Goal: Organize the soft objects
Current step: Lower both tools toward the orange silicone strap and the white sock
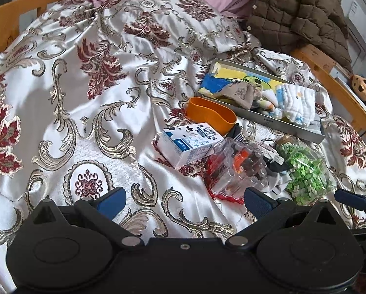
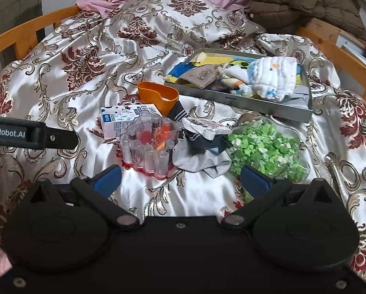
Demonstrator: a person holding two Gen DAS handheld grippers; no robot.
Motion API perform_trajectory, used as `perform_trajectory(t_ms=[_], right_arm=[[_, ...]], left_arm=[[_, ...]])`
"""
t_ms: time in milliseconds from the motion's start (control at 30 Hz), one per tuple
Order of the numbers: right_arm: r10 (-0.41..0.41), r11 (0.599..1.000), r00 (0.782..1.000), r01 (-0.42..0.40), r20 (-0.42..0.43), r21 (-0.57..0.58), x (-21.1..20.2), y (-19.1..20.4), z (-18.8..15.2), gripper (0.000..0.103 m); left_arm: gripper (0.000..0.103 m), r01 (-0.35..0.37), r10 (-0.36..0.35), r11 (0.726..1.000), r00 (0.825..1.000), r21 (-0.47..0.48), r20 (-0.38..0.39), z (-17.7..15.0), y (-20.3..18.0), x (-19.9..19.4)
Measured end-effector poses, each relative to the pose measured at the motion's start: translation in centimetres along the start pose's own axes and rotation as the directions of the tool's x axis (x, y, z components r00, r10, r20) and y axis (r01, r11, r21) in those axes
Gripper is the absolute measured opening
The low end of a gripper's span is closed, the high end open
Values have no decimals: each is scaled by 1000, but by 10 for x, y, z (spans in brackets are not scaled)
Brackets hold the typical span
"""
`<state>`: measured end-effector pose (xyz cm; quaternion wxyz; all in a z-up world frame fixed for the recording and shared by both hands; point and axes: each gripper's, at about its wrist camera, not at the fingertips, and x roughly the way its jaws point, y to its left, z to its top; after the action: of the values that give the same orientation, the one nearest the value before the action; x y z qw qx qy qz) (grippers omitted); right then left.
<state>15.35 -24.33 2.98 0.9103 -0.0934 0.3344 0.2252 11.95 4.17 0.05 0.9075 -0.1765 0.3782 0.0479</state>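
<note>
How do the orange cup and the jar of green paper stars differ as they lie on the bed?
The orange cup is opaque and looks empty; the jar is clear glass packed with green stars. The cup stands with its mouth up, while the jar lies on its side. The cup sits nearer the metal tray's left end. Both rest on the bedspread, outside the tray.

Crumpled grey and striped socks [image 2: 202, 147] on the bedspread; folded cloths [image 2: 273, 78] in the grey tray [image 2: 268, 104].

Tray [image 2: 271, 103] lay behind the clutter, cloths [image 2: 273, 78] in it. Cup [image 2: 158, 95] left of tray; carton [image 2: 116, 120] before cup; jar [image 2: 266, 147] right of socks [image 2: 202, 147].
</note>
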Motion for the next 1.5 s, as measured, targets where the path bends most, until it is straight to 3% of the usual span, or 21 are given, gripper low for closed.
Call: perform_trajectory(t_ms=[433, 1033, 1333, 1500], right_arm=[[-1, 1000, 996, 3, 84, -25, 13, -5, 20, 102], [-44, 999, 992, 45, 118, -2, 59, -25, 41, 102], [-60, 994, 988, 72, 145, -79, 65, -19, 47, 102], [-72, 992, 987, 86, 141, -97, 73, -21, 52, 102]], left_arm=[[102, -30, 31, 999, 999, -41, 11, 14, 9, 9], [102, -83, 77, 992, 995, 95, 64, 44, -1, 31], [102, -65, 56, 993, 994, 96, 98, 69, -2, 42], [102, -18, 11, 996, 997, 86, 73, 78, -5, 59]])
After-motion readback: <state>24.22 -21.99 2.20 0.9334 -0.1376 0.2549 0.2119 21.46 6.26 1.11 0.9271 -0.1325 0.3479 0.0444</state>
